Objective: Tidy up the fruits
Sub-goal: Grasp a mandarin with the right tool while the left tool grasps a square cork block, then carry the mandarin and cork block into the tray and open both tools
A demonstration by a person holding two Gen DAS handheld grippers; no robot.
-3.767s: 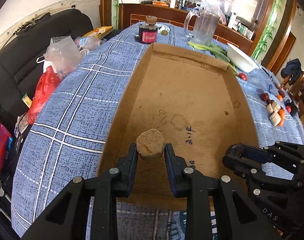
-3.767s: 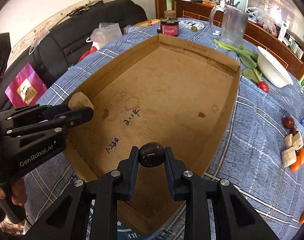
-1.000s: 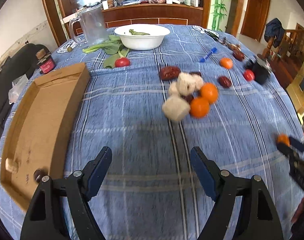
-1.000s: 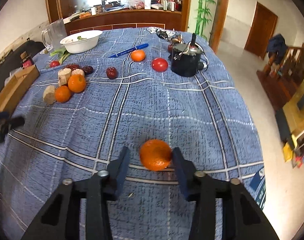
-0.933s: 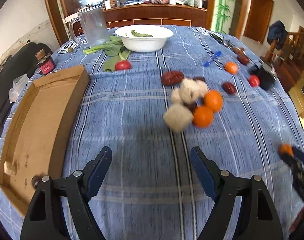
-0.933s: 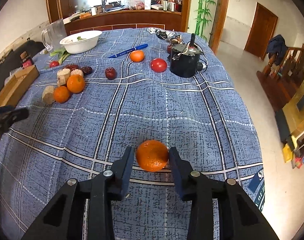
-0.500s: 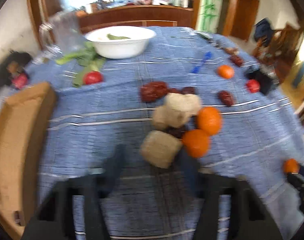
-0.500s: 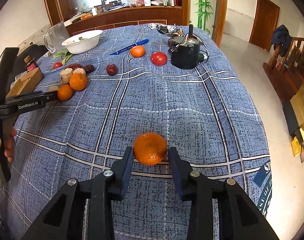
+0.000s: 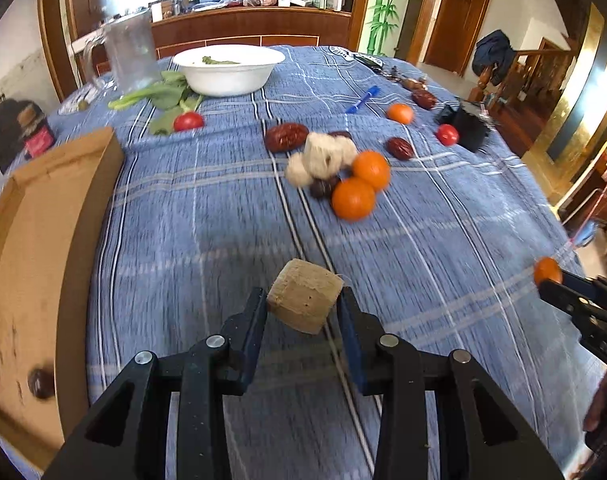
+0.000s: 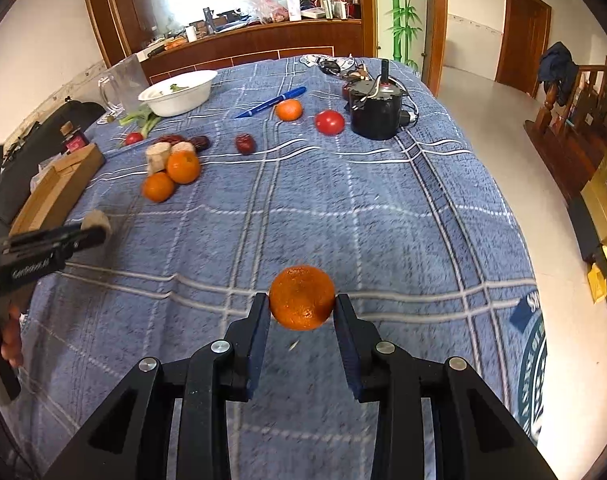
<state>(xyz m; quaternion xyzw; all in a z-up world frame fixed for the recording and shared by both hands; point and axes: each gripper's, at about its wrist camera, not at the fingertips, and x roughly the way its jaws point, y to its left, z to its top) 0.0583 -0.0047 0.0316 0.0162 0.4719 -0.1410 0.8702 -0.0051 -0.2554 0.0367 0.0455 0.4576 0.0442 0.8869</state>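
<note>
My left gripper [image 9: 302, 308] is shut on a beige chunk [image 9: 304, 301] and holds it above the blue checked cloth. My right gripper [image 10: 302, 308] is shut on an orange mandarin [image 10: 302, 297], lifted off the cloth; it also shows at the right edge of the left wrist view [image 9: 547, 271]. A pile of two mandarins [image 9: 353, 199], beige chunks [image 9: 321, 155] and dark red dates [image 9: 286, 137] lies mid-table. The cardboard tray [image 9: 91, 184] is at the left, with a dark fruit [image 9: 41, 382] in it.
A white bowl [image 9: 228, 68], glass jug [image 9: 129, 54], greens [image 9: 163, 98], small tomatoes [image 9: 188, 121], a blue pen [image 10: 272, 107], another mandarin [image 10: 289, 110] and a black motor [image 10: 376, 114] stand on the far half of the table. The table edge drops to the floor at the right.
My left gripper went to the pile, closed on a beige chunk and pulled it back. My right gripper closed on the mandarin and lifted it off the cloth.
</note>
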